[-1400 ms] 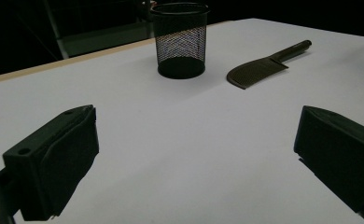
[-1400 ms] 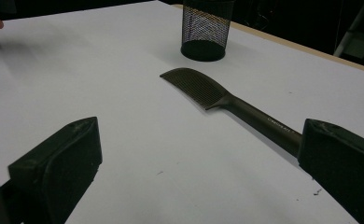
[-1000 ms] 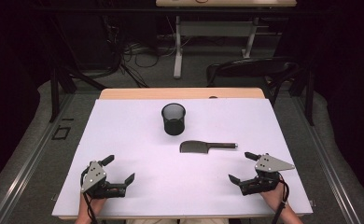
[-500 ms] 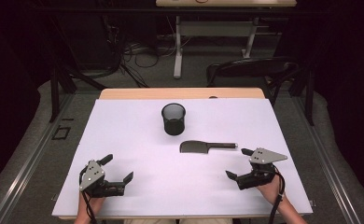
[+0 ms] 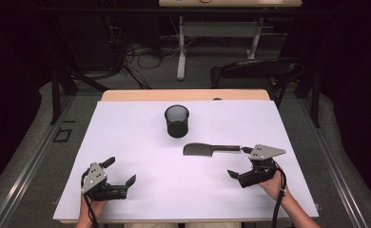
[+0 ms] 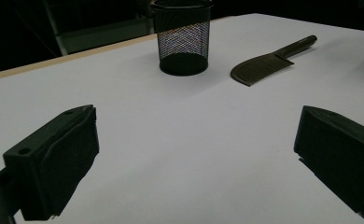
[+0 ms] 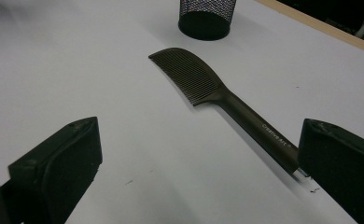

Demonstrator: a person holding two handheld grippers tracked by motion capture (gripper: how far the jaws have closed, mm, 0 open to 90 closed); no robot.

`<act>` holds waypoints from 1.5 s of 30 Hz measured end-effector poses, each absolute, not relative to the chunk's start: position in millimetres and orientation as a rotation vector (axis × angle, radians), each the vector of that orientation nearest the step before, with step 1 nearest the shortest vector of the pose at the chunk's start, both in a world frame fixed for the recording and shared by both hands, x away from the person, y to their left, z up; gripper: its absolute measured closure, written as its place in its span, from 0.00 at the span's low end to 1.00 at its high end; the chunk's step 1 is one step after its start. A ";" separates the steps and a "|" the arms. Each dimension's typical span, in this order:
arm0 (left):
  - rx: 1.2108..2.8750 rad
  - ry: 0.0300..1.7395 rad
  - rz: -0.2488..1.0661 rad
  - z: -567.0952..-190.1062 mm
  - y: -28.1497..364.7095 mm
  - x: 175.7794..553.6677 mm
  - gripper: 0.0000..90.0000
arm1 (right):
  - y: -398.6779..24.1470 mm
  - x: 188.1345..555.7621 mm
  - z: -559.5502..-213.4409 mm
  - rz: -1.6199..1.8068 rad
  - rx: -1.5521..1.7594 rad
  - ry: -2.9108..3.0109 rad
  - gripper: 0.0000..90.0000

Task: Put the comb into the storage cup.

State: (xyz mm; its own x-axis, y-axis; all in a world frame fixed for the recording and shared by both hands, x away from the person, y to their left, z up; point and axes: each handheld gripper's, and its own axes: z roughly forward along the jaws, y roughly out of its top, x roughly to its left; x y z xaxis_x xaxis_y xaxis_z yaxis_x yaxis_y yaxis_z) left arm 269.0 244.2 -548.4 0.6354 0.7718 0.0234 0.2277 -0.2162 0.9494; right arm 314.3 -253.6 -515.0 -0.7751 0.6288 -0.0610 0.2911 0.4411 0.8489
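Note:
A black mesh cup stands upright on the white table cover, a little behind its middle. Just in front and to the right of it lies a dark comb, handle pointing right. My right gripper is open and sits close to the handle's end. In the right gripper view the comb runs between the jaws, its handle tip beside the right jaw, and the cup is beyond. My left gripper is open near the front left, with nothing between its jaws. The left gripper view has the cup and the comb far ahead.
A wooden tabletop edge shows behind the white cover. Beyond it are a dark chair, cables and a table frame on the floor. A dark floor surrounds the table on both sides.
My right gripper has moved left and forward, bringing its jaws up to the comb's handle end. The left gripper has hardly shifted. Cup and comb have stayed put.

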 end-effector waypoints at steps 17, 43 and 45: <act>1.765 0.808 0.613 -548.9 242.4 270.7 0.00 | -249.2 336.2 -512.8 1.205 0.756 2.393 0.00; 1.771 0.810 0.615 -548.7 243.8 269.7 0.00 | -248.1 385.3 -514.1 1.166 0.896 2.356 0.56; 1.773 0.810 0.614 -548.8 243.9 269.9 0.00 | -249.9 389.5 -515.6 1.161 0.911 2.352 0.68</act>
